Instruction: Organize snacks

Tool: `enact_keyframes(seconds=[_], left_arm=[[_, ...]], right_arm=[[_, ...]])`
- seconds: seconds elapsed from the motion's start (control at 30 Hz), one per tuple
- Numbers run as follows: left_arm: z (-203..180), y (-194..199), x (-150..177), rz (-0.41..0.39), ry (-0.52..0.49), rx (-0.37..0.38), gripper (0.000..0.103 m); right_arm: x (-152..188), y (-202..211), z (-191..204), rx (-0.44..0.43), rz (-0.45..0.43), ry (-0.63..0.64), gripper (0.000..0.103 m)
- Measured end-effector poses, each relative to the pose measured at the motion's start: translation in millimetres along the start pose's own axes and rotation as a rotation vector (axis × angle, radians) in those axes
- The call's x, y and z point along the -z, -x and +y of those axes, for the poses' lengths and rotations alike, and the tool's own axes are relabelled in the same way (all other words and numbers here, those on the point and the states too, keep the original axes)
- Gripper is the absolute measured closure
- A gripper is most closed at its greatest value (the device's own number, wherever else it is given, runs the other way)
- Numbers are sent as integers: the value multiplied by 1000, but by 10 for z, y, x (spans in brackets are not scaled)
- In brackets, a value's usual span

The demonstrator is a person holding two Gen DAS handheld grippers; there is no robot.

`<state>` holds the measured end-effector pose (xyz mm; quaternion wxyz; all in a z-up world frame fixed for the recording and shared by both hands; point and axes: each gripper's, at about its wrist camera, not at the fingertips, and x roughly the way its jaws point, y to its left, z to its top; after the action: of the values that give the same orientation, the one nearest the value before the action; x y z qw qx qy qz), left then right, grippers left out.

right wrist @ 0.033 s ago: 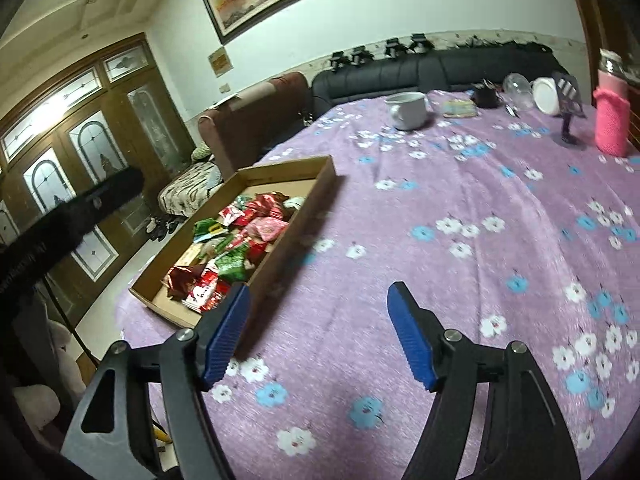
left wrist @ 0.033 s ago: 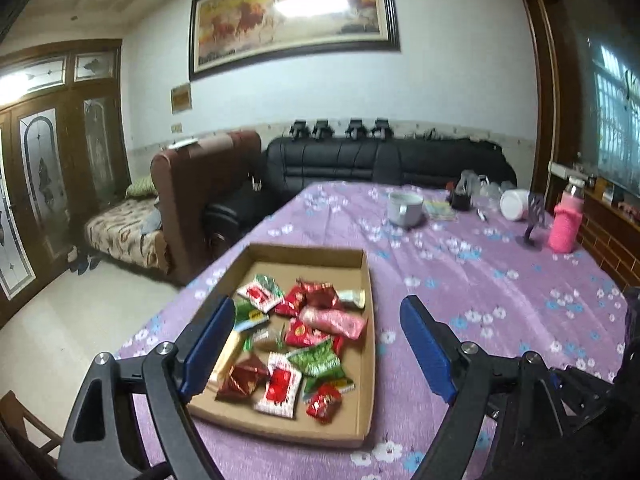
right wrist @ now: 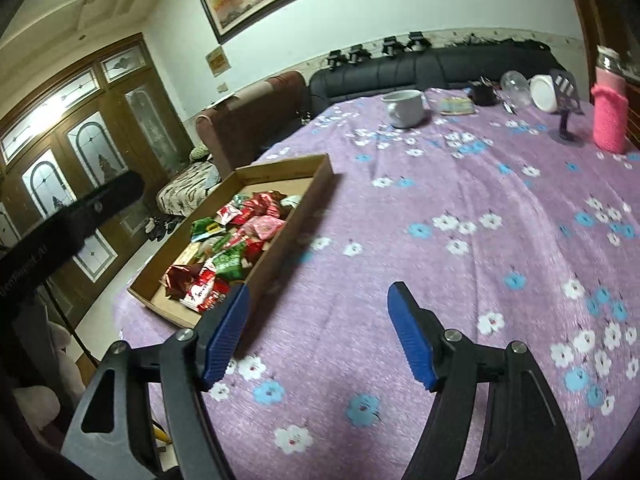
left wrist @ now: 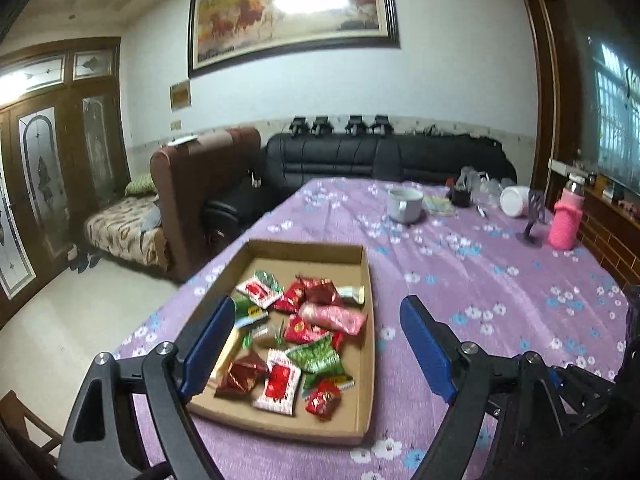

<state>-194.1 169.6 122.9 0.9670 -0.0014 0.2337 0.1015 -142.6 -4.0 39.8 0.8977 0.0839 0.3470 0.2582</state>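
Snacks [left wrist: 298,332], crinkly foil and plastic packets in red, green and pink, are piled loose in a shallow cardboard tray [left wrist: 366,280] at the near-left of a table under a purple floral cloth [right wrist: 460,200]. Left gripper [left wrist: 318,346] is held over the tray, jaws just opened wide, nothing between. Right gripper [right wrist: 318,330] is over bare cloth beside the tray, jaws likewise just opened, empty. No packet lies outside; sorting is judged about done.

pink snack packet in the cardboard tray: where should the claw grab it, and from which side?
Grip the long pink foil snack packet across its narrow width near the middle, coming straight down from above. It lies flat atop other wrappers in the shallow cardboard tray, its far end close to the tray's wall, so a side approach looks blocked. The open left claw hovers nearest.
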Motion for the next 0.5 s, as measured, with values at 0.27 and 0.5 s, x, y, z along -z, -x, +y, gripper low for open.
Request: enact_keyframes(seconds=[0.27, 0.5], left_arm=[[-86, 17, 62, 53, -27, -10, 18], [-96, -9, 100, 89, -32, -9, 18]], right_arm=[[52, 16, 13, 7, 19, 7, 30], [94, 23, 78, 18, 33, 18, 30]])
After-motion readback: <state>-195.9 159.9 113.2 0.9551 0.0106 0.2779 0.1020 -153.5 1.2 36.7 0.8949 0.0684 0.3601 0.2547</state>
